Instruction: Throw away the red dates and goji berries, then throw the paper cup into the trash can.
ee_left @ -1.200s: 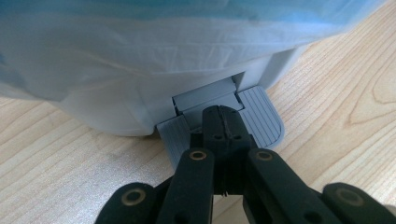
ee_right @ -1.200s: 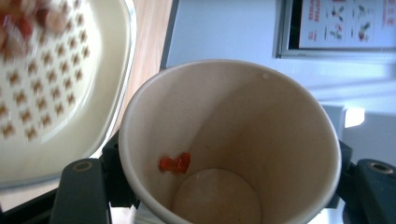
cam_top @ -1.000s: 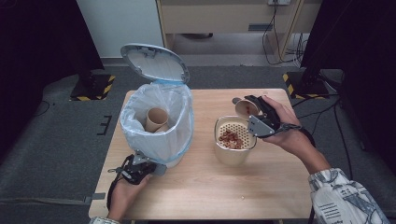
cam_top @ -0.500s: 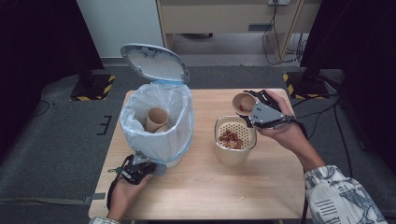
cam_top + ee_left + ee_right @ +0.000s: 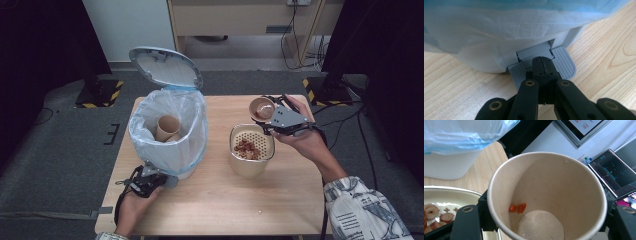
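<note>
The right claw (image 5: 267, 116) is clamped on one paper cup (image 5: 262, 107), tipped over the strainer bowl (image 5: 251, 156) of dried slices; two orange bits (image 5: 517, 208) cling inside. The left claw (image 5: 543, 65), fully closed and holding nothing, presses the pedal (image 5: 564, 63) of the one open bin (image 5: 170, 131) on the tabletop (image 5: 215, 200), with a second cup (image 5: 167, 128) inside.

A pale wooden counter (image 5: 210, 200) stands on grey carpet. On it sit a lined white pedal bin (image 5: 170, 132), lid up, and a cream strainer pot (image 5: 251, 156), well apart.
</note>
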Demonstrator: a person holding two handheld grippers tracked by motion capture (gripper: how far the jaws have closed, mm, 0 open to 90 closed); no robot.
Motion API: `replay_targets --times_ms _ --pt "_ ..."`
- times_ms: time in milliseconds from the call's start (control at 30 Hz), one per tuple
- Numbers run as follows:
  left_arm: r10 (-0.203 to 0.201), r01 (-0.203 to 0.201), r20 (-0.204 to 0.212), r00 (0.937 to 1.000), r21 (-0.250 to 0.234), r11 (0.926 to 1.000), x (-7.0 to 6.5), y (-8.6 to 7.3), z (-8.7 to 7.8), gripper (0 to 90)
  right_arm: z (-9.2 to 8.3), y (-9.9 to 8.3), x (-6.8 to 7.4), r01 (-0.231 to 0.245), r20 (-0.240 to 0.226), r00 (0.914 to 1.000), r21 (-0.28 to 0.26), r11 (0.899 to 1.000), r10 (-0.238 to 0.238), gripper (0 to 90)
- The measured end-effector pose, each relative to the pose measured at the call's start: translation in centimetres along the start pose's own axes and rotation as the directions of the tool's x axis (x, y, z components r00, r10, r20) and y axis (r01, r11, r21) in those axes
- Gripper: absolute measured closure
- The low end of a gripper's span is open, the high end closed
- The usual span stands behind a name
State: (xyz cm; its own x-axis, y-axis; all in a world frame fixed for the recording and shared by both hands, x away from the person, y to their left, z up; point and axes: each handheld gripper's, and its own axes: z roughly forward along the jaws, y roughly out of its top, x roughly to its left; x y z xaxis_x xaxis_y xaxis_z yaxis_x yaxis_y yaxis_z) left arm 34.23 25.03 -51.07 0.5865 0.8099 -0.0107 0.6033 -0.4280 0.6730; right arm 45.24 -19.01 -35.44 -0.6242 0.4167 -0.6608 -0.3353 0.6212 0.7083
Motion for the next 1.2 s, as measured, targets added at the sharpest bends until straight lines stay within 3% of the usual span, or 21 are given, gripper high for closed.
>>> replay_targets --times_ms 233,533,1200 --pt "0.0 0.0 0.001 1.0 0.0 1.0 0.0 0.0 0.0 90.0 0.0 0.9 -0.3 -0.078 -0.01 0.9969 -0.035 0.996 0.078 28.9" --pt "0.001 -0.001 0.0 1.0 0.0 1.0 0.0 0.0 0.0 90.0 0.6 2.4 -0.6 -0.136 -0.04 0.9901 -0.049 0.989 0.135 29.0" --pt "-0.001 0.001 0.0 1.0 -0.001 1.0 0.0 0.0 0.0 90.0 2.9 7.0 0.2 -0.185 -0.117 0.9777 -0.09 0.979 0.174 29.3"
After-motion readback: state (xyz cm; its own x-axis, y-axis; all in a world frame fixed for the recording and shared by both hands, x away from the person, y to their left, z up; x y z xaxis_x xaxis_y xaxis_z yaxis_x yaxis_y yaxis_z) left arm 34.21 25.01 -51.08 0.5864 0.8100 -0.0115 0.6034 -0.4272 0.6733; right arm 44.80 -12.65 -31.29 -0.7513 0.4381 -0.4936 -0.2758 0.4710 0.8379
